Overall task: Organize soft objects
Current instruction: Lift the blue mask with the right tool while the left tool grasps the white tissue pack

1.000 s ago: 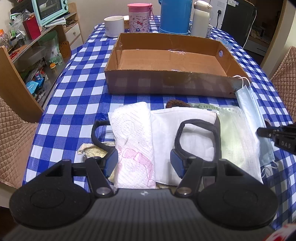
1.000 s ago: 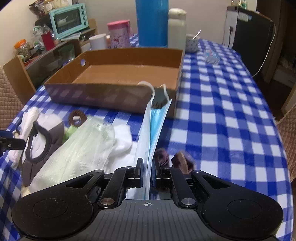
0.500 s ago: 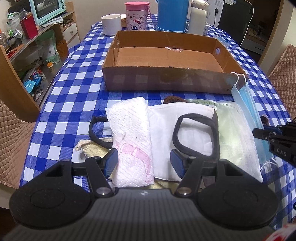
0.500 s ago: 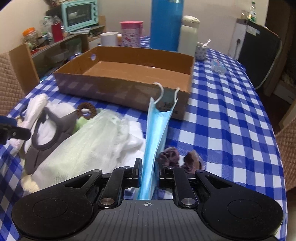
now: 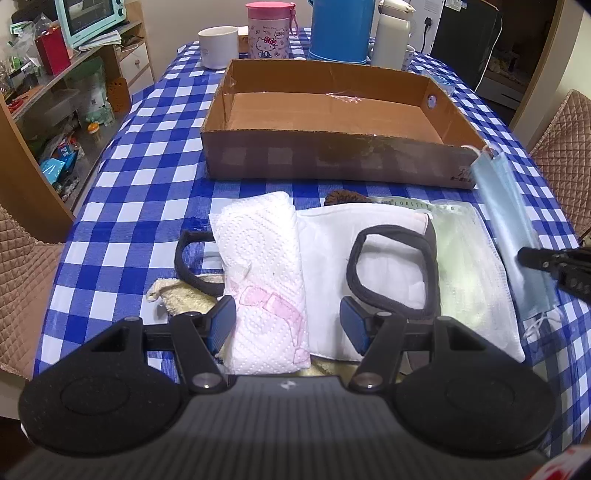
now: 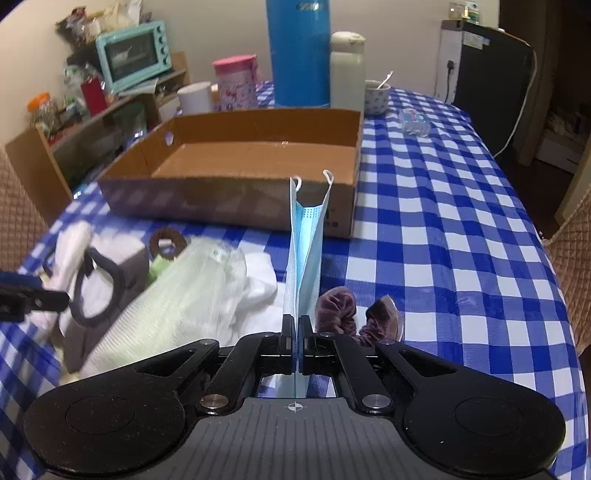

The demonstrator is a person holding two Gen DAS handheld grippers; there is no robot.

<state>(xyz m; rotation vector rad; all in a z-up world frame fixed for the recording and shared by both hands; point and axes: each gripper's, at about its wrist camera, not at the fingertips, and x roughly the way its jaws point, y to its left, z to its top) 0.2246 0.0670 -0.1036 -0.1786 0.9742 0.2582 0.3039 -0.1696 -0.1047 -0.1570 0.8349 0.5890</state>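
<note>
My right gripper (image 6: 296, 325) is shut on a blue face mask (image 6: 306, 251) and holds it lifted, edge-on, in front of the open cardboard box (image 6: 229, 206). The mask also shows in the left wrist view (image 5: 513, 229), with the right gripper's tip (image 5: 535, 256) on it. My left gripper (image 5: 288, 323) is open, low over a folded paper towel (image 5: 262, 280) and a white cloth (image 5: 369, 254) with a dark strap loop (image 5: 391, 273). A pale green bagged mask (image 5: 469, 277), a brown hair tie (image 6: 168, 242) and a purple scrunchie (image 6: 338, 308) lie alongside.
The cardboard box (image 5: 332, 162) is empty, on a blue checked tablecloth (image 6: 443, 221). Behind it stand a white mug (image 5: 218, 46), a pink cup (image 5: 269, 29), a blue flask (image 6: 297, 51) and a white bottle (image 6: 347, 70). Chairs flank the table; shelves stand at left.
My right gripper has risen and closed tighter on the blue mask, which now hangs higher before the box. My left gripper has drawn back and up a little, still open.
</note>
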